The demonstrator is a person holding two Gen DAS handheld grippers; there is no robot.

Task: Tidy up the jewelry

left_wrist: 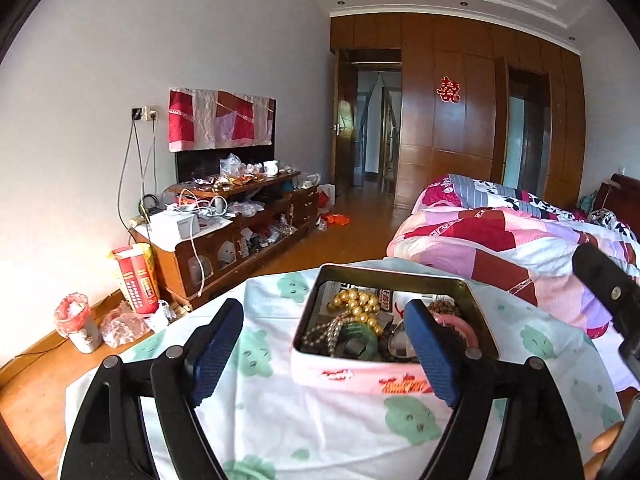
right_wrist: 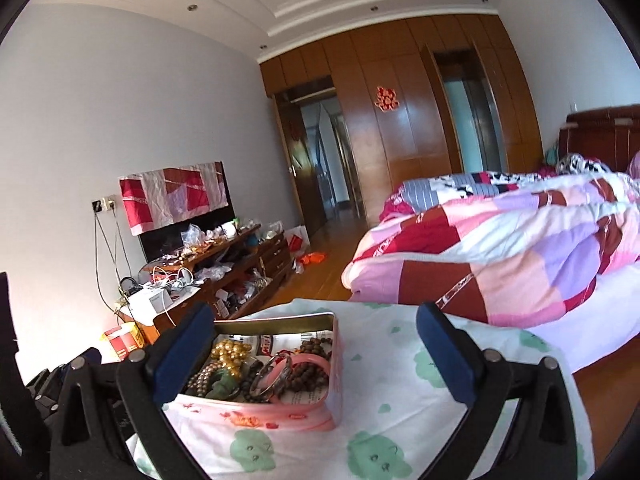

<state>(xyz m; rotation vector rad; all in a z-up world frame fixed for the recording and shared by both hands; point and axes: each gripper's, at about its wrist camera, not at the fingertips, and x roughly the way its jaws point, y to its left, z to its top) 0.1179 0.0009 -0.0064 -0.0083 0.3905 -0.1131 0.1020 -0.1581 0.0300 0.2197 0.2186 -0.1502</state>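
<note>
Both grippers hover with jaws wide apart and empty, the left gripper (left_wrist: 324,348) just short of the open tin (left_wrist: 400,376); ahead of the right gripper (right_wrist: 316,360) the tangled beads (right_wrist: 232,354) look light and slippery; the stiff pink bangle (right_wrist: 316,362) offers the surest rim to pinch.

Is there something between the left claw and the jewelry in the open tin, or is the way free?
Nothing visible blocks it. The left claw is open, the tin has no lid on it, and the gold bead necklace and green bangle lie uncovered on top. Only the tin's near wall stands low in front.
</note>
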